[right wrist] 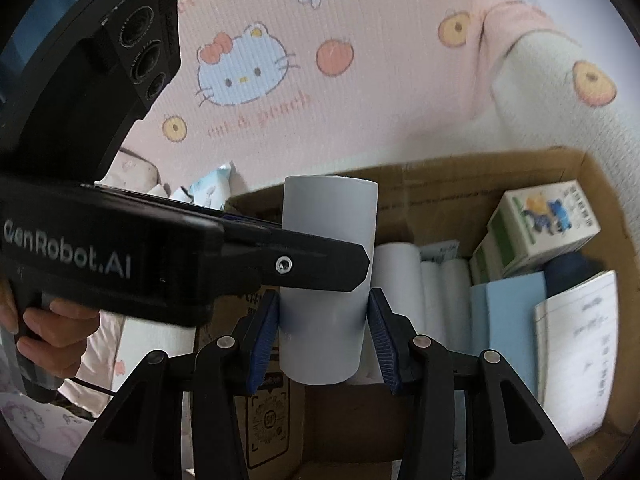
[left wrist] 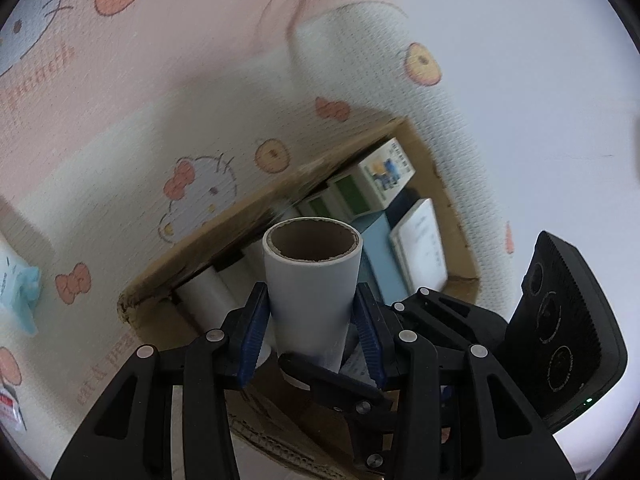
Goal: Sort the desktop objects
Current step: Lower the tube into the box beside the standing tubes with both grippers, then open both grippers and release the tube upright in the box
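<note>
A white paper roll (left wrist: 312, 280) with a brown cardboard core stands upright between the blue pads of my left gripper (left wrist: 312, 296), which is shut on it. In the right wrist view the same roll (right wrist: 328, 320) sits between the pads of my right gripper (right wrist: 324, 304), and both pads press its lower half. One black finger (right wrist: 312, 268) of the left gripper crosses the roll from the left. The roll hangs over the near end of an open cardboard box (right wrist: 440, 188).
The box holds several white rolls (right wrist: 424, 292), green-and-white cartons (right wrist: 540, 224), a light blue book (right wrist: 508, 320) and a notebook (right wrist: 580, 344). A pink cartoon-cat blanket (right wrist: 340, 92) lies behind. A blue tissue packet (left wrist: 16, 280) is at left. A person's hand (right wrist: 56, 328) grips the left handle.
</note>
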{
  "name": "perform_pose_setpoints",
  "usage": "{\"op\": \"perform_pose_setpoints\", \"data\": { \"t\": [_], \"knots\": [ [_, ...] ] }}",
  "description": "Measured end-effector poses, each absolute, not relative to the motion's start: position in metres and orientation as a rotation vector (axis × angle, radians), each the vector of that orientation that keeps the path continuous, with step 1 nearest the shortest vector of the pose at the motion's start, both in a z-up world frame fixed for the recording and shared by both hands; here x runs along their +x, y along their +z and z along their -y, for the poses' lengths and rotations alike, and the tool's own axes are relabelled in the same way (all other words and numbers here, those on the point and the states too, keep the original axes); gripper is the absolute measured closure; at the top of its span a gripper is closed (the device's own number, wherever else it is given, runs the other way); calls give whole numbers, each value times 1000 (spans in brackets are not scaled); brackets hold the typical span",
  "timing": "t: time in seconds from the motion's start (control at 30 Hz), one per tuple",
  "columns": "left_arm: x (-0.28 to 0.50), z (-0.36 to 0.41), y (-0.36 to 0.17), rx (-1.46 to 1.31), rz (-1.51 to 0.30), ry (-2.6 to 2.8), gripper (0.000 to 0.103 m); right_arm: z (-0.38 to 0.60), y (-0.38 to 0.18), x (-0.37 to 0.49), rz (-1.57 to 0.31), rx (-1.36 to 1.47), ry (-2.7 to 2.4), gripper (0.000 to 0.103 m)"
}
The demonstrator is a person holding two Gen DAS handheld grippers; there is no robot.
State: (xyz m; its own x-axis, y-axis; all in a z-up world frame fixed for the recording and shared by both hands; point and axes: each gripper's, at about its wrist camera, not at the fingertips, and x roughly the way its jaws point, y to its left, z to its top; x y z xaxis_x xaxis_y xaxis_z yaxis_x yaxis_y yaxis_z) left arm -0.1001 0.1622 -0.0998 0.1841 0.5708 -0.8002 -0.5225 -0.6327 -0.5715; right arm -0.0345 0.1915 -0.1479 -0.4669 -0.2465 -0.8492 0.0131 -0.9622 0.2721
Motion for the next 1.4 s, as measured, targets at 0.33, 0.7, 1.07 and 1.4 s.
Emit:
{"op": "perform_pose_setpoints", "data": {
  "t": [0.33,0.7,1.07,1.4],
  "knots": [
    [-103,-154,-105,-1611,-36,1646,56,-180,-180,-39,323,1752,-2444,61],
    [-102,-149,-112,-1579,-132,1656,80,-164,-186,-54,221,1790,-2456,61],
    [-106,-141,-106,-1529,-63,1670,51,-158,-173,-51,159,1809,-2503,60],
    [-91,-133,-92,-1396,-105,1720,45,-153,-152,-25,212,1867,-2580,59]
  ]
}}
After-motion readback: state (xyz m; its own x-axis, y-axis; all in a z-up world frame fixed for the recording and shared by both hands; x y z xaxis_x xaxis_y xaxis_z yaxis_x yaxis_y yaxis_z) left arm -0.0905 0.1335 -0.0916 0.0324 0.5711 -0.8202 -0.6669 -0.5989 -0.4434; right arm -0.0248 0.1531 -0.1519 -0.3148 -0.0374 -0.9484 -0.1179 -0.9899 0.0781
